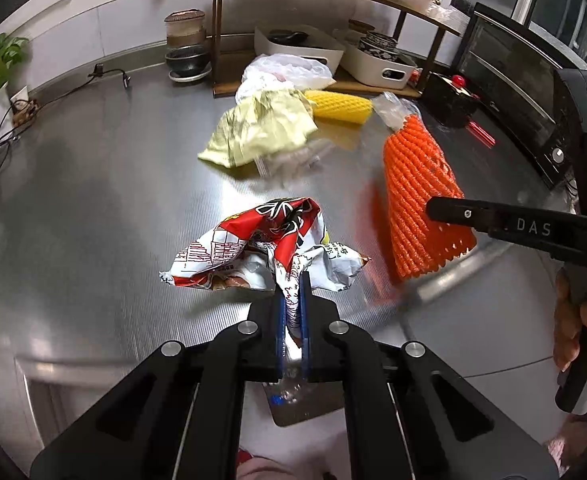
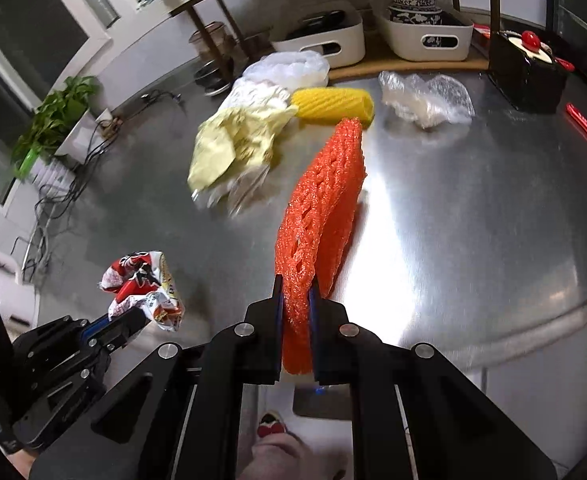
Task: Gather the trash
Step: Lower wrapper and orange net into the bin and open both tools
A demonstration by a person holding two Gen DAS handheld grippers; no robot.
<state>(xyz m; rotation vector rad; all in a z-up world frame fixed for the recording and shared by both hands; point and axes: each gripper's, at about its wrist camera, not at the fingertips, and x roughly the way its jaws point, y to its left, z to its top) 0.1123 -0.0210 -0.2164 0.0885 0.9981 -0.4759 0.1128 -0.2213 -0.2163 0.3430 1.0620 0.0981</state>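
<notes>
The left gripper (image 1: 293,312) pinches a crumpled snack wrapper (image 1: 269,248) – the right gripper (image 2: 297,320) clamps an orange foam net (image 2: 321,208) – both above the counter (image 1: 93,200).

We see the snack wrapper (image 1: 265,248) near left on the counter (image 1: 93,208), the foam net (image 1: 417,184) right, the crumpled bag (image 1: 261,128) farther back.
</notes>
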